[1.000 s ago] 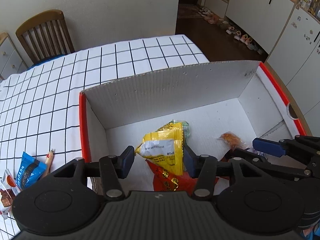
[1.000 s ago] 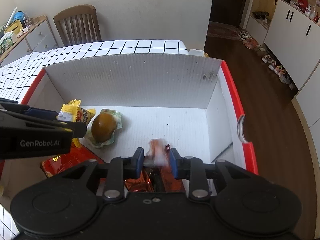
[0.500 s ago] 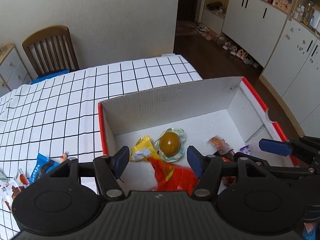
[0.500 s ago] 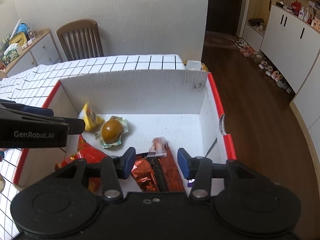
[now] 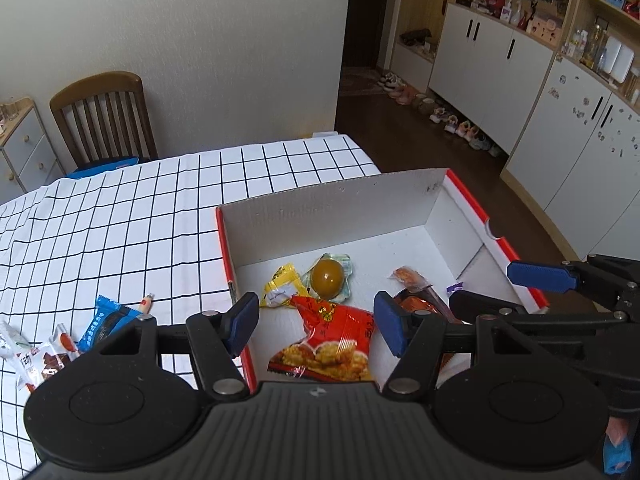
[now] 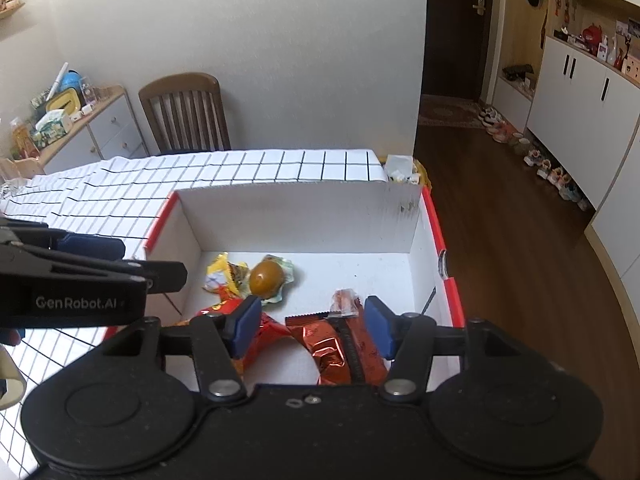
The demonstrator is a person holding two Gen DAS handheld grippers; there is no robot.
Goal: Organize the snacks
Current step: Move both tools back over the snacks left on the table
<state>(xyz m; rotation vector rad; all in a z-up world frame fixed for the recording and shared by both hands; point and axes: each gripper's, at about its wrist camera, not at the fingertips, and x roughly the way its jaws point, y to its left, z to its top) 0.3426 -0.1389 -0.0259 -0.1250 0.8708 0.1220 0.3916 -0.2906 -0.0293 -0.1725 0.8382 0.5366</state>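
Your red-rimmed box [image 5: 436, 216] holds: yellow packet [image 5: 282, 286], wrapped egg [image 5: 328, 274], red bag [image 5: 336, 340], foil bars [image 6: 340, 344]. Both grippers tilt down above it: left gripper [image 5: 314, 322] open, empty; right gripper [image 6: 306, 326] opening, empty.

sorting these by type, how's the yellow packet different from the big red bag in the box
The yellow packet is clearly smaller than the red bag. The yellow packet lies nearer the box's far wall, beside the round brown snack; the red bag lies nearer the camera, below it in the left wrist view. The red bag shows a picture of golden pieces; the yellow packet shows a white label panel. Both are crinkly sealed wrappers lying loose on the floor of the box.
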